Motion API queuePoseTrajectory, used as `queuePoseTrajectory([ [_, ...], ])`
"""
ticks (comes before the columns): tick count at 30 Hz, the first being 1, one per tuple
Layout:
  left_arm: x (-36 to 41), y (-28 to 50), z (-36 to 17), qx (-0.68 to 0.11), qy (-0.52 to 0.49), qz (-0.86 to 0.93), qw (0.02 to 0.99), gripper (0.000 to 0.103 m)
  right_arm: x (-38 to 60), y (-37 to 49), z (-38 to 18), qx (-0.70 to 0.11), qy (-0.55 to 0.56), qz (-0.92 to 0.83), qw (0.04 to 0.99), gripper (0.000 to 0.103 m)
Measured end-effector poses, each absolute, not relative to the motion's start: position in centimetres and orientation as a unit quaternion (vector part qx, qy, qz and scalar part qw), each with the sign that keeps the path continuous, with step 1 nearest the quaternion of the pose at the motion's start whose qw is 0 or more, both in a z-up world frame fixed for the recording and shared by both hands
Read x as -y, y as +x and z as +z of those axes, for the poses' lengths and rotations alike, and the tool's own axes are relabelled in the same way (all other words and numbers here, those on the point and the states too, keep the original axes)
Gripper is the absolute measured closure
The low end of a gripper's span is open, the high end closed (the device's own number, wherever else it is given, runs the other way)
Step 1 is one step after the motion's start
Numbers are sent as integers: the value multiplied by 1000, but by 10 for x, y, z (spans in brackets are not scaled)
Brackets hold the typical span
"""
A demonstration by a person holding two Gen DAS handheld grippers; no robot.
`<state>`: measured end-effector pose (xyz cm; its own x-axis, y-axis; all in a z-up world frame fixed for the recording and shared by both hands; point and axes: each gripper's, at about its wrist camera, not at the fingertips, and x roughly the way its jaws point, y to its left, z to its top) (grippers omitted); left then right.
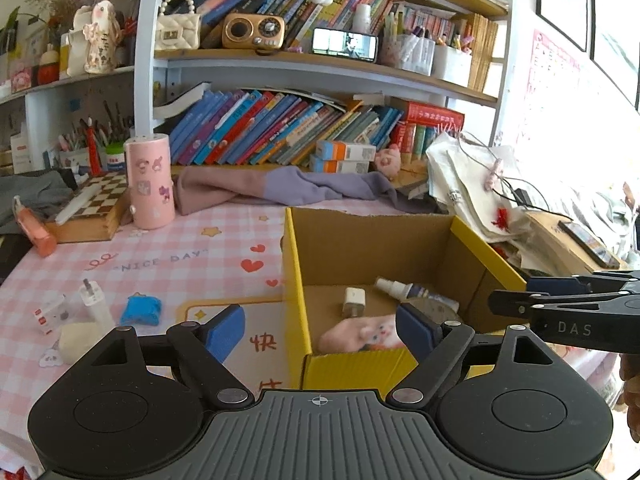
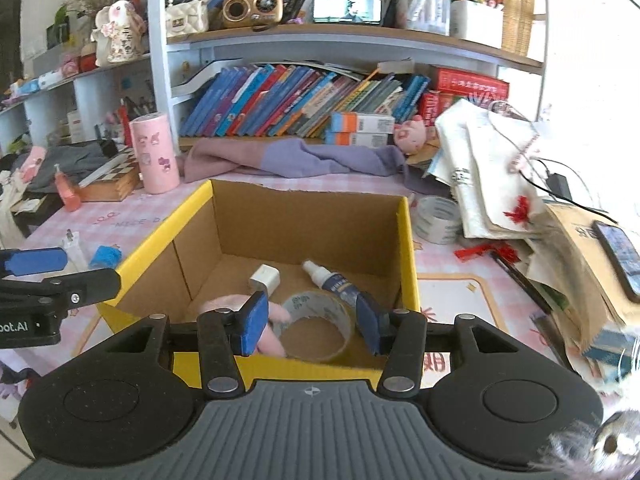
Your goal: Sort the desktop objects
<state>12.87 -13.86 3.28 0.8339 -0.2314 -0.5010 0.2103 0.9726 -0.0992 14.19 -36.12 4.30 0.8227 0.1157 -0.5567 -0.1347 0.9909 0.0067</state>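
A yellow cardboard box (image 1: 296, 264) stands open on the pink checked tablecloth. On its floor lie a white charger block (image 2: 264, 278), a small spray bottle (image 2: 332, 282), a clear tape roll (image 2: 320, 320) and a pink plush piece (image 1: 360, 336). My left gripper (image 1: 320, 332) hovers wide open over the box's near left corner, nothing between its pads. My right gripper (image 2: 312, 328) is open above the box's near wall; the tape roll shows between its pads but lies down on the floor. Left of the box sit a blue item (image 1: 142, 310), a white plug (image 1: 94, 300) and a cream lump (image 1: 78, 340).
A pink cylinder (image 1: 150, 182), a chessboard case (image 1: 96, 208) and an orange bottle (image 1: 34, 232) stand at the far left. Purple cloth (image 2: 304, 162) lies behind the box. To the right are another tape roll (image 2: 436, 218), a red tassel (image 2: 486, 250), stacked papers and a phone (image 2: 620, 252).
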Motion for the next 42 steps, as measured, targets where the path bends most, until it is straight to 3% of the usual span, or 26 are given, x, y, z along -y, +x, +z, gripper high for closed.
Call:
queuePoseTrajectory([
  [24,53,65,20,-304,14,-150,941,18,281,45,17,-334,23,0,942,56],
  [42,-4,34,12,-320,33,-129,938,17,208,23,1,-361,28,41,931,53],
])
